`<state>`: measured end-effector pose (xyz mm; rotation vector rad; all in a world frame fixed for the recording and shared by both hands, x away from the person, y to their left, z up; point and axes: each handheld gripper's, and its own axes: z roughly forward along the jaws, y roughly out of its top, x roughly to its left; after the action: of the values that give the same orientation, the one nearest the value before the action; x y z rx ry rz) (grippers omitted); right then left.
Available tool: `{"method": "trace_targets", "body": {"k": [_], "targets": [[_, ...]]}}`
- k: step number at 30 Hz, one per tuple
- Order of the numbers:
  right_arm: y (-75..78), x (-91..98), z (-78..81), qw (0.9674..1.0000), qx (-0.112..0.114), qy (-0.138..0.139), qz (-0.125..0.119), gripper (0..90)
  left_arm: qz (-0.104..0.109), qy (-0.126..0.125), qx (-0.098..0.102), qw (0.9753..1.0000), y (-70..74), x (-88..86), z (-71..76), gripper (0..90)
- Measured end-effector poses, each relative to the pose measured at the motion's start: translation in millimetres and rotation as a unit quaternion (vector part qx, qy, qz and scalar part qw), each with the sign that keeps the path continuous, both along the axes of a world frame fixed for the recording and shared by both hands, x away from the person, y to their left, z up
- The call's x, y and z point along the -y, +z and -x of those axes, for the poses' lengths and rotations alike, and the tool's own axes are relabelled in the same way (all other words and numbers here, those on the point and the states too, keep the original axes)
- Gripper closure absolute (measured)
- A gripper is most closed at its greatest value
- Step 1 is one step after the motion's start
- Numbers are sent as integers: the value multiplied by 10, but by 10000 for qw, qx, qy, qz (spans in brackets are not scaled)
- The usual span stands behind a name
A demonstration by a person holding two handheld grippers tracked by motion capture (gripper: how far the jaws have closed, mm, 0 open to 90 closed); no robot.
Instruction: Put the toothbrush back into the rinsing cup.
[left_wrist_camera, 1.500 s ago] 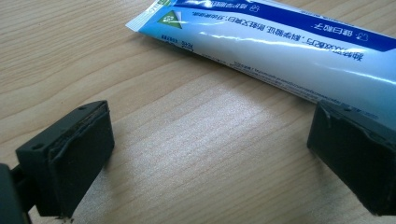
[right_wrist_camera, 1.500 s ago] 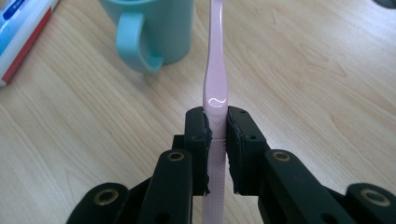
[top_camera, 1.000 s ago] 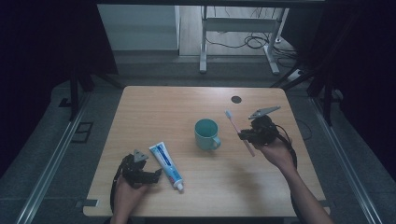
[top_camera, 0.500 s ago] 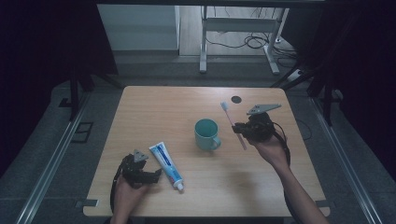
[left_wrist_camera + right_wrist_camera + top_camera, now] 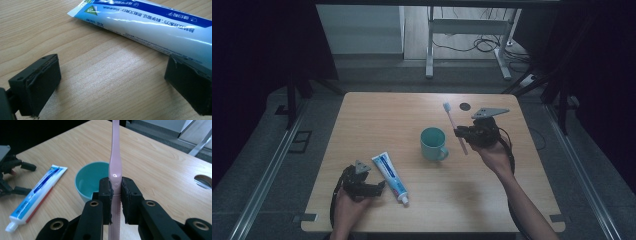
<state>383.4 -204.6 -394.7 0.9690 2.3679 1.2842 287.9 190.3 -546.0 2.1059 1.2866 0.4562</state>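
1. Pink toothbrush (image 5: 115,160) is sitting clamped between my right gripper (image 5: 116,195) pads, which are pressing its handle from both sides.
2. I am holding it lifted just right of the teal mug (image 5: 433,143), bristle end pointing away from me.
3. My left gripper (image 5: 362,184) is resting wide open, gripping nothing, beside the toothpaste tube (image 5: 152,22), which is lying near-left of the mug.

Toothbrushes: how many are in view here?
1. The pink toothbrush is clamped in the right hand-held gripper, held above the table beside the teal mug. None seems hidden.
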Motion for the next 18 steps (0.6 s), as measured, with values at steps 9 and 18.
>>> {"method": "trace_targets", "body": {"k": [9, 18], "targets": [[27, -119, -47, 9998, 144, 7, -162, 783, -2, -3, -1, 10000, 0, -1, 0, 6], [30, -202, -82, 9994, 201, 44, -295, 783, -6, -2, -4, 10000, 1, -1, 0, 6]]}}
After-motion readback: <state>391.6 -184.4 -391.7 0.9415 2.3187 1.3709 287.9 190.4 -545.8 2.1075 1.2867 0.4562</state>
